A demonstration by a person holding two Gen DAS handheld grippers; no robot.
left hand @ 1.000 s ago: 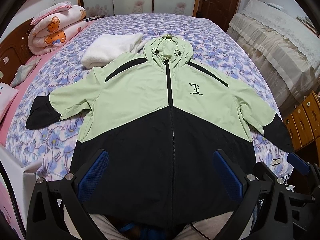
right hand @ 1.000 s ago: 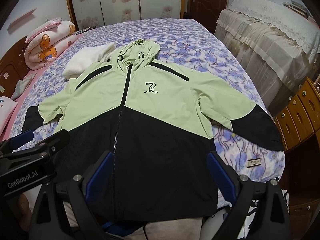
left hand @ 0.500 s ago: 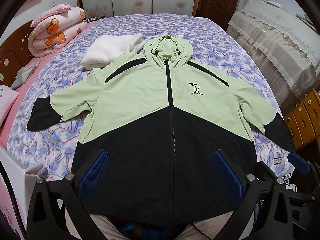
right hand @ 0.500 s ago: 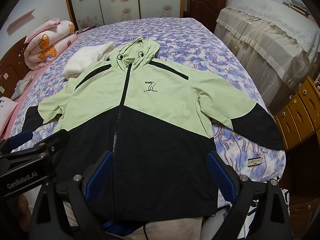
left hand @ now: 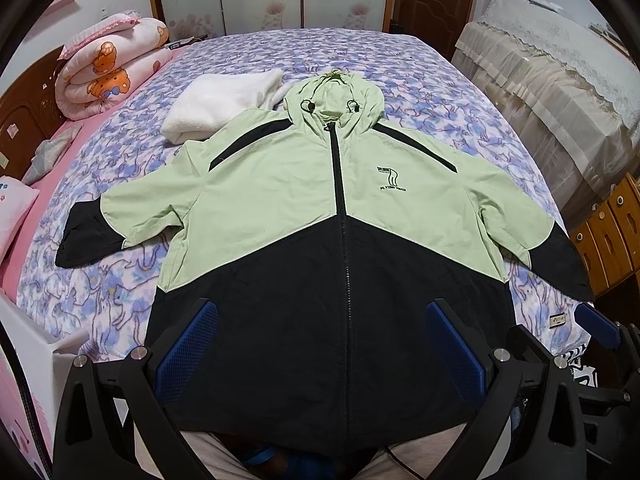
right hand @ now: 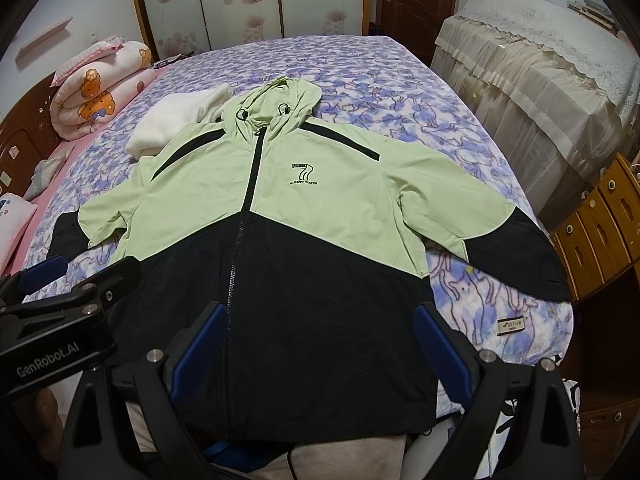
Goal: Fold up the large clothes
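The jacket [left hand: 304, 216], pale green on top and black below, lies flat and front-up on the bed [left hand: 420, 80], zipped, the hood at 12 o'clock and the hem at 6 o'clock over the bed's near edge. The left gripper [left hand: 320, 344] hangs above the black lower part, its fingers wide apart with nothing between them; the zip runs up between the two blue pads [left hand: 188, 344]. The right gripper [right hand: 316, 344] also hangs above the hem, fingers spread and empty. In the right wrist view the left gripper shows at 9 o'clock. Both sleeves are spread out, at 9 and 3 o'clock. A white folded cloth [left hand: 218, 104] lies at 11 o'clock, touching the jacket's shoulder. A rolled pink quilt [left hand: 108, 68] lies further away at 10 o'clock
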